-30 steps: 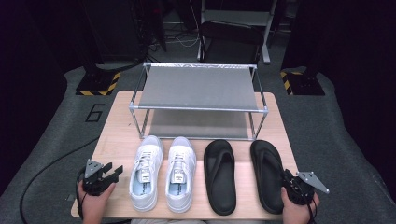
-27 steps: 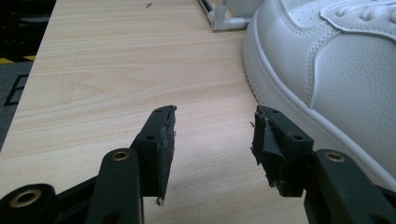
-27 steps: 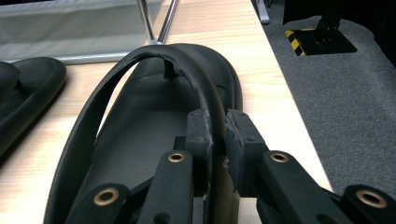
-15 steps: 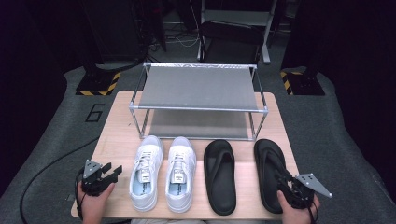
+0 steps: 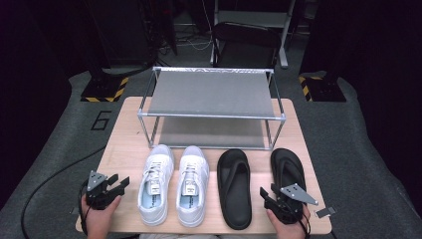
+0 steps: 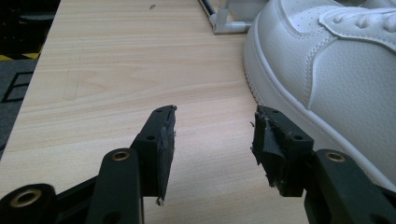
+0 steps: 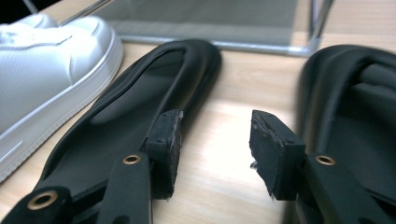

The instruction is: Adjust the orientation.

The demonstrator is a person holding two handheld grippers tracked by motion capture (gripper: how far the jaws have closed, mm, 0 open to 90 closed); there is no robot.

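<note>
A pair of white sneakers (image 5: 174, 184) stands side by side on the wooden table (image 5: 124, 144), toes toward the rack. To their right lie two black flip-flops, the left one (image 5: 235, 186) and the right one (image 5: 288, 167). My left gripper (image 5: 119, 181) rests at the front left, open, with bare wood between its jaws (image 6: 212, 121) and a sneaker (image 6: 336, 60) just to its right. My right gripper (image 5: 266, 195) sits at the heel of the right flip-flop. Its jaws have just been opening and stand open (image 7: 217, 123) over the strip of table between the flip-flops (image 7: 140, 93) (image 7: 355, 93), holding nothing.
A two-tier metal shoe rack (image 5: 211, 93) with grey shelves stands at the back of the table, both shelves bare. Dark floor with cables and hazard-striped stands surrounds the table. Bare wood lies left of the sneakers and along the rack's sides.
My right gripper has moved left along the front edge, from beside the right flip-flop to its heel, and its jaws have opened. The left gripper has stayed put.
</note>
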